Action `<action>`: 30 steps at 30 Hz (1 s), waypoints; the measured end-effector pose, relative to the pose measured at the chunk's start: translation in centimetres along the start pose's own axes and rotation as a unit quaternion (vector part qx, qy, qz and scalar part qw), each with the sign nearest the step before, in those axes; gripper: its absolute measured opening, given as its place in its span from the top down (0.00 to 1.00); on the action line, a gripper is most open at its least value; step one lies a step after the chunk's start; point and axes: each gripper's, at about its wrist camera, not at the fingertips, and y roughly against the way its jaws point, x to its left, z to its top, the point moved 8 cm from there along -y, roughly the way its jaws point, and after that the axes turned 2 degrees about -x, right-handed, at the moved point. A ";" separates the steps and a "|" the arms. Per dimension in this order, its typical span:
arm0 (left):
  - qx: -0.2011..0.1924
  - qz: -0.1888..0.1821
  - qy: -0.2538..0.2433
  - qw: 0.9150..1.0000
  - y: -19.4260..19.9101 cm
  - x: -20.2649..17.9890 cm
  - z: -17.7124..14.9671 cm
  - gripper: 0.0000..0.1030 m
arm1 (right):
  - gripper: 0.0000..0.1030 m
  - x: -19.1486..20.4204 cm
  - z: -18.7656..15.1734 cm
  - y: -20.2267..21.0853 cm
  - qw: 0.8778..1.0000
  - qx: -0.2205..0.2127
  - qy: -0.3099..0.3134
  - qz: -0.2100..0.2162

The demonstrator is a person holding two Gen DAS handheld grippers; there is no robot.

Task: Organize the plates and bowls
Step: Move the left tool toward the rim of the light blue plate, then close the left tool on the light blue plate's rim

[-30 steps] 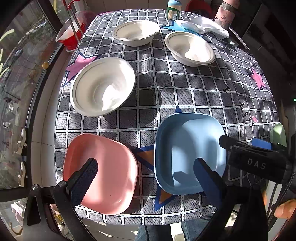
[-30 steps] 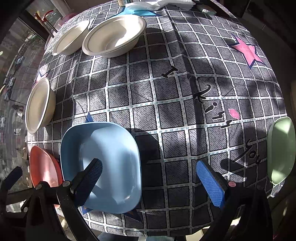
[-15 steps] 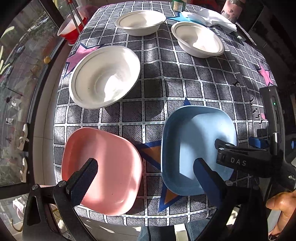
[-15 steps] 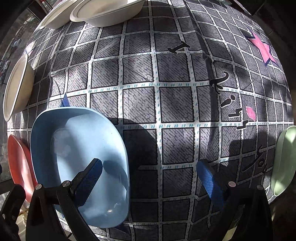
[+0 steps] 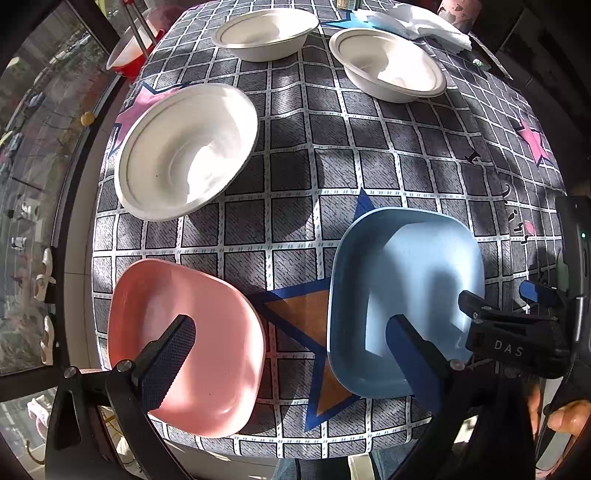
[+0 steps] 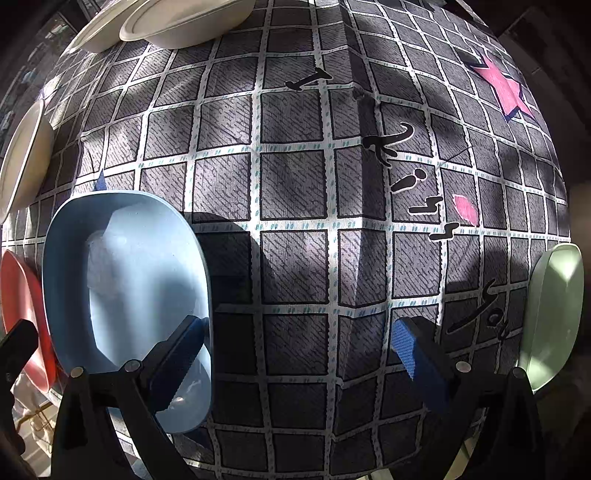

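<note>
Plates pink (image 5: 192,343), blue (image 5: 402,295), green (image 6: 554,314), sq w/ rounded corners

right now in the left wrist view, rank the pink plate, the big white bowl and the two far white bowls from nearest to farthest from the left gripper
1. Pink plate: under the left finger of the left gripper, near edge.
2. Big white bowl: mid-table, left side.
3. The two far white bowls, one centre, one right: too close to call.
</note>
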 end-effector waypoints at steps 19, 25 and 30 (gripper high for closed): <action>0.008 -0.039 -0.065 0.997 -4.0 -8.1 2.0 0.00 | 0.01 -11.3 -2.1 -11.4 0.998 0.019 -0.067 0.004; 0.024 -0.040 -0.061 0.997 -6.0 -9.1 2.2 0.00 | 0.01 -13.2 -0.6 -13.6 0.997 0.012 -0.073 0.015; 0.013 -0.034 -0.068 0.997 -6.4 -9.4 2.3 0.00 | 0.00 -15.5 0.9 -15.4 0.998 -0.007 -0.052 0.021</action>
